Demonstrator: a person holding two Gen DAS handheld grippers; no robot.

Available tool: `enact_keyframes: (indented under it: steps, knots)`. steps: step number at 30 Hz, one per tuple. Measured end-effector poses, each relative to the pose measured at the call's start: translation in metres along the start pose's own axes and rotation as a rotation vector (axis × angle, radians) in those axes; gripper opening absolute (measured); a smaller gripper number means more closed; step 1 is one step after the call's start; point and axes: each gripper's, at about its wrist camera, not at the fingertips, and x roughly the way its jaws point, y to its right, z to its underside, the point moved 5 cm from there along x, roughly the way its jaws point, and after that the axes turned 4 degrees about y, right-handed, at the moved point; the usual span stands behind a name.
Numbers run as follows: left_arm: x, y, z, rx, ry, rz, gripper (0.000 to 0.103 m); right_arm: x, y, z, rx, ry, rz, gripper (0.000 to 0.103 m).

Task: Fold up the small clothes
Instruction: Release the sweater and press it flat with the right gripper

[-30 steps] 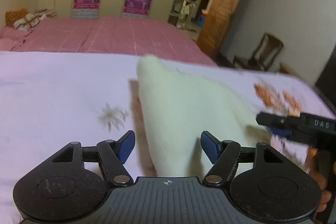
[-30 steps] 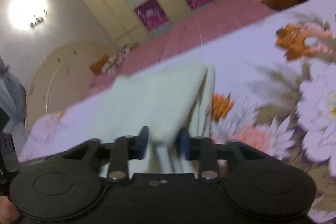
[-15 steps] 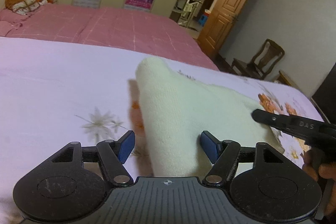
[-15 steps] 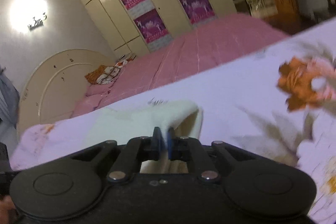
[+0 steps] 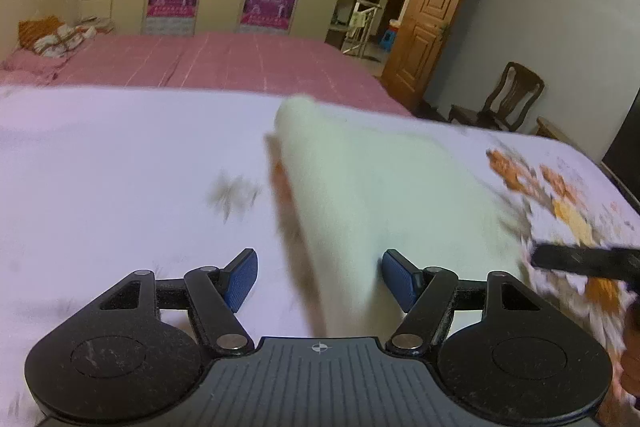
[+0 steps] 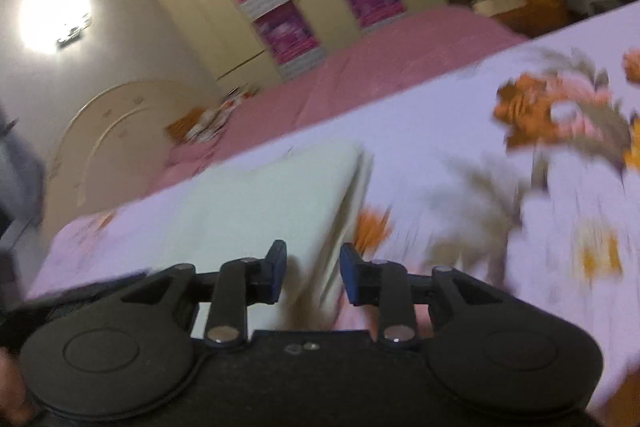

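The cream garment (image 5: 372,195) lies folded on the flowered bedspread (image 5: 120,155), its near end running toward the camera between the fingers of our left tongs (image 5: 318,281); these stand wide apart, as they did a second ago, and neither blue pad presses the cloth. In the right wrist view our right tongs (image 6: 313,273), which half a second ago were pinched together on the raised corner of the garment (image 6: 256,203), are opening, and the layered right edge of the cloth sits in the gap with no pad pressing on it. We read this as a release: the corner we carried over now rests flat on the stack, so one fold looks complete. The right tongs also show as a dark blurred bar (image 5: 588,261) at the right of the left view, beside the cloth. Both views are smeared by motion, so finer creases cannot be judged
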Motion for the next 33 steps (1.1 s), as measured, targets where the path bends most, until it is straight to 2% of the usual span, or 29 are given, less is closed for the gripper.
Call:
enact_keyframes:
  steps: [5, 11, 14, 17, 18, 19, 22, 25, 28, 33]
  knots:
    - [-0.02, -0.007, 0.025, -0.004, -0.007, -0.027, 0.07, -0.043, -0.009, 0.043, 0.046, -0.056, -0.047, 0.029]
    - [-0.024, -0.007, 0.037, -0.012, -0.012, -0.044, 0.07, -0.045, -0.019, 0.048, 0.07, -0.053, -0.067, 0.028]
    - [-0.03, -0.004, 0.041, -0.008, -0.005, -0.057, 0.07, -0.03, -0.017, 0.048, 0.064, -0.089, -0.015, 0.028]
    - [-0.033, -0.001, 0.049, -0.017, -0.018, -0.065, 0.07, -0.02, -0.017, 0.053, 0.067, -0.117, -0.003, 0.026]
    - [-0.035, 0.001, 0.052, -0.016, -0.021, -0.068, 0.07, -0.019, -0.018, 0.055, 0.045, -0.117, 0.004, 0.015]
    - [-0.038, 0.002, 0.053, -0.016, -0.021, -0.069, 0.07, -0.019, -0.018, 0.054, 0.024, -0.115, 0.017, 0.01]
    - [-0.047, 0.009, 0.055, -0.014, -0.017, -0.055, 0.069, -0.031, -0.019, 0.049, 0.011, -0.086, 0.045, 0.003]
    - [-0.048, 0.016, 0.064, 0.024, -0.043, -0.052, 0.069, -0.047, -0.018, 0.045, -0.008, -0.058, 0.07, 0.003]
    - [-0.047, 0.018, 0.069, 0.06, -0.047, -0.067, 0.069, -0.034, -0.007, 0.058, -0.02, -0.111, 0.117, 0.003]
    - [-0.054, 0.023, 0.06, 0.081, -0.056, -0.086, 0.069, -0.026, 0.0, 0.058, -0.027, -0.113, 0.163, 0.001]
